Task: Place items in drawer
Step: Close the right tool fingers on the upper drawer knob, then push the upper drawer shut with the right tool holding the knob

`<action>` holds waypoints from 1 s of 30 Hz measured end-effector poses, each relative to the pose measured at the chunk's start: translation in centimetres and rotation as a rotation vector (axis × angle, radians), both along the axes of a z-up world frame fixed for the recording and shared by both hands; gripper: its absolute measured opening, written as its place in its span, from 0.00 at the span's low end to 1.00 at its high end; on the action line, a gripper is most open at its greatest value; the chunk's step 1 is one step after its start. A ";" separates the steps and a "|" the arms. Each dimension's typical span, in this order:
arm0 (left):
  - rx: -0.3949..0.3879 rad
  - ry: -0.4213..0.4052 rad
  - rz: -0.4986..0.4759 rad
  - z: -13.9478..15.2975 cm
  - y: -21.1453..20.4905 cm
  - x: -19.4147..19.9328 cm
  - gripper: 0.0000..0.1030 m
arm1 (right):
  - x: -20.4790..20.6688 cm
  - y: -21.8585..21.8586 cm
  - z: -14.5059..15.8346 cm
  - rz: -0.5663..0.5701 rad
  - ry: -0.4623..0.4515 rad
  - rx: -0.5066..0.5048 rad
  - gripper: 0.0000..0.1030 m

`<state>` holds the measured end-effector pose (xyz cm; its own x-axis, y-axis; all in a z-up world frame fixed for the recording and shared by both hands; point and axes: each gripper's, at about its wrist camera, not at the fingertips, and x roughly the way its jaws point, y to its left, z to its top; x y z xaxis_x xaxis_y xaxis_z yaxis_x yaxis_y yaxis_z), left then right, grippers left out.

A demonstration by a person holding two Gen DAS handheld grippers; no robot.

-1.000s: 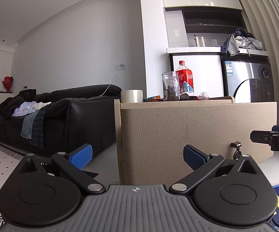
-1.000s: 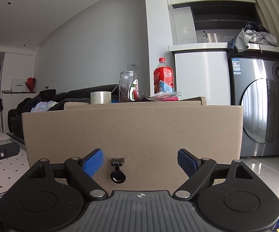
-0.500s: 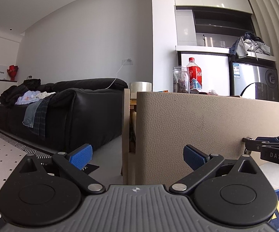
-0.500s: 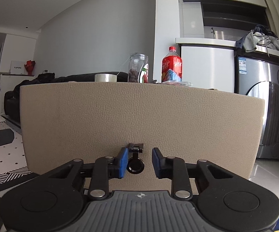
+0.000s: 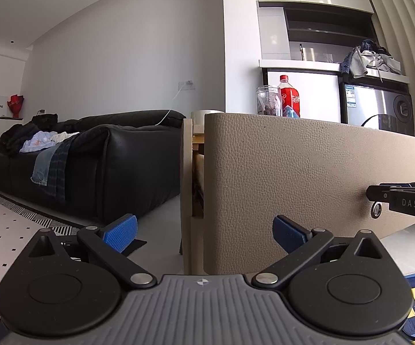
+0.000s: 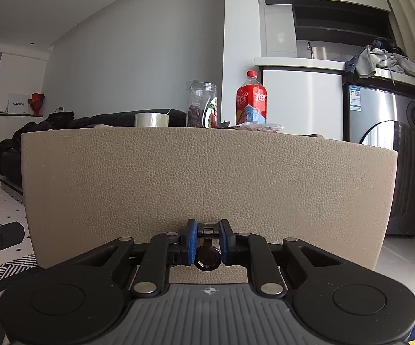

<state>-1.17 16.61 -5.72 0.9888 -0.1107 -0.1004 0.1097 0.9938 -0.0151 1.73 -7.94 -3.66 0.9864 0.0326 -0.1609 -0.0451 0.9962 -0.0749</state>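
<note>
The beige leather-textured drawer front [image 6: 207, 189] fills the right wrist view, and my right gripper [image 6: 208, 243] is shut on its black ring handle [image 6: 208, 254]. In the left wrist view the drawer front [image 5: 308, 178] stands pulled out from the cabinet frame [image 5: 186, 189], with a dark gap between them. My left gripper [image 5: 204, 231] is open and holds nothing, low in front of the drawer's left edge. The right gripper [image 5: 402, 201] reaches in from the right at the handle [image 5: 376, 211]. On the cabinet top stand a tape roll [image 6: 151, 120], a clear jar [image 6: 202, 105] and a red soda bottle [image 6: 251, 99].
A black sofa [image 5: 86, 155] with clothes draped on it stands to the left on a patterned rug [image 5: 3, 230]. A washing machine [image 6: 391, 155] with laundry on top is at the right. A white pillar [image 5: 237, 43] rises behind the cabinet.
My right gripper closed onto the ring handle, and the drawer front has come out from the cabinet toward me. The left gripper stayed open and shifted slightly left.
</note>
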 end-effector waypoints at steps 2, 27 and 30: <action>-0.013 -0.004 0.000 0.0 0.2 0.0 1.00 | 0.0 0.1 -0.1 -0.001 -0.004 -0.006 0.18; 0.031 -0.020 -0.115 -0.5 -0.8 0.1 1.00 | 1.0 0.2 -0.3 0.002 -0.005 -0.015 0.18; 0.023 -0.023 -0.116 -0.5 -0.7 0.0 1.00 | 1.2 0.3 -0.2 -0.002 -0.001 -0.014 0.18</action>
